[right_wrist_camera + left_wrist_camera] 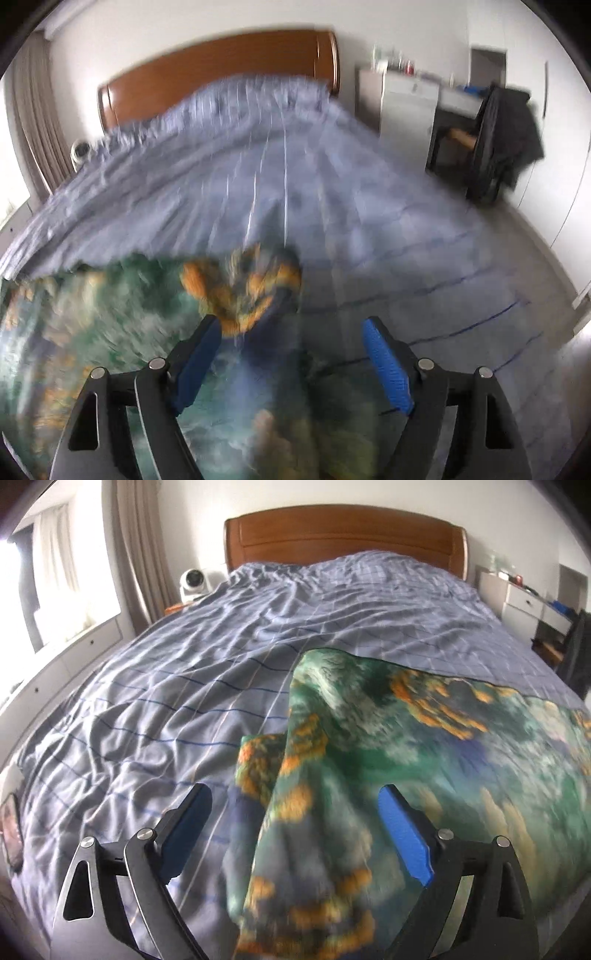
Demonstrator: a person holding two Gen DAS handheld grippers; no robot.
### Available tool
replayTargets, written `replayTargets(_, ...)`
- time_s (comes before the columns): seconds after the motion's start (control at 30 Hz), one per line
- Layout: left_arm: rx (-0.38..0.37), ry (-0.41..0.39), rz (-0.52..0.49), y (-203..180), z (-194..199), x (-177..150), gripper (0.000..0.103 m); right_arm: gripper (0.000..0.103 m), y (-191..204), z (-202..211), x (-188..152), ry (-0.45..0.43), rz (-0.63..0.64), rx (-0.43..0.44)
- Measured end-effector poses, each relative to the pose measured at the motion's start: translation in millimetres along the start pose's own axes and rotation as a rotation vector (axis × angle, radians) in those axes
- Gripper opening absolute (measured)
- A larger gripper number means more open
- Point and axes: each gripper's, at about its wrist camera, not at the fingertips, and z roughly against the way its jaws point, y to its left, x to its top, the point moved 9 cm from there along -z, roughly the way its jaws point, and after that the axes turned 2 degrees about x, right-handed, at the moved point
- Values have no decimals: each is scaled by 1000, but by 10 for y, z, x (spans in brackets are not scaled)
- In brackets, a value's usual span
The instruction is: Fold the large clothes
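A large green garment with orange and white print lies on the bed's near part, blurred by motion. In the left wrist view a bunched fold of it falls between my left gripper's blue pads, which stand wide apart and do not clamp it. In the right wrist view the garment spreads to the left, with a bunched orange corner just ahead of my right gripper. That gripper is open too, and cloth lies under and between its fingers.
The bed has a wrinkled blue-grey checked cover and a brown wooden headboard. A white fan stands at the left of the headboard. White drawers and a chair draped with dark clothes stand right of the bed.
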Motion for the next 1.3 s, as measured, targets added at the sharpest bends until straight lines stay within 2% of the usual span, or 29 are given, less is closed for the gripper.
replayTargets(0.07, -8, -9, -14, -39, 150, -64, 93, 81, 58, 303, 67, -36, 40, 34)
replayTargets(0.13, -25, -21, -15, -97, 265, -107, 93, 81, 231, 602, 16, -45, 91, 121)
replayTargets(0.2, -41, -25, -9, -157, 331, -126, 93, 81, 493, 849, -212, -9, 150, 251)
replayTargets(0.27, -78, -20, -15, -320, 393, -144, 93, 81, 674, 937, -516, 53, 197, 337)
replayTargets(0.3, -95, -11, -30, -423, 409, -137, 93, 81, 712, 937, -698, 88, 212, 352)
replayTargets(0.37, -129, 1, -71, -640, 440, -97, 93, 81, 688, 852, -999, 150, 226, 331)
replayTargets(0.4, -146, 3, -94, -748, 465, -72, 93, 81, 598, 792, -1153, 168, 229, 278)
replayTargets(0.5, -229, 35, -167, -1168, 470, 31, 95, 81, 339, 873, -1246, 114, 139, 233)
replayTargets(0.57, -285, 64, -208, -1481, 381, 149, 95, 81, 212, 971, -1268, 110, 80, 191)
replayTargets(0.67, -291, 95, -236, -1824, 115, 386, 95, 81, 172, 1222, -1289, 91, 2, 229)
replayTargets(0.77, -290, 148, -186, -2031, -202, 668, 95, 81, 273, 1540, -1364, 45, 20, 269)
replayTargets(0.83, -286, 166, -177, -2130, -310, 725, 95, 81, 328, 1689, -1423, 29, 41, 286)
replayTargets(0.93, -250, 229, -250, -2256, -465, 541, 95, 81, 378, 1791, -1549, 26, 52, 306)
replayTargets(1.0, -234, 233, -288, -2245, -454, 361, 95, 81, 375, 1801, -1617, 31, 44, 310)
replayTargets(1.13, -258, 169, -315, -2152, -127, 39, 95, 81, 310, 1773, -1758, 56, 10, 313)
replayTargets(1.3, -264, 110, -372, -2131, 219, -196, 95, 81, 264, 1686, -1867, 86, -23, 308)
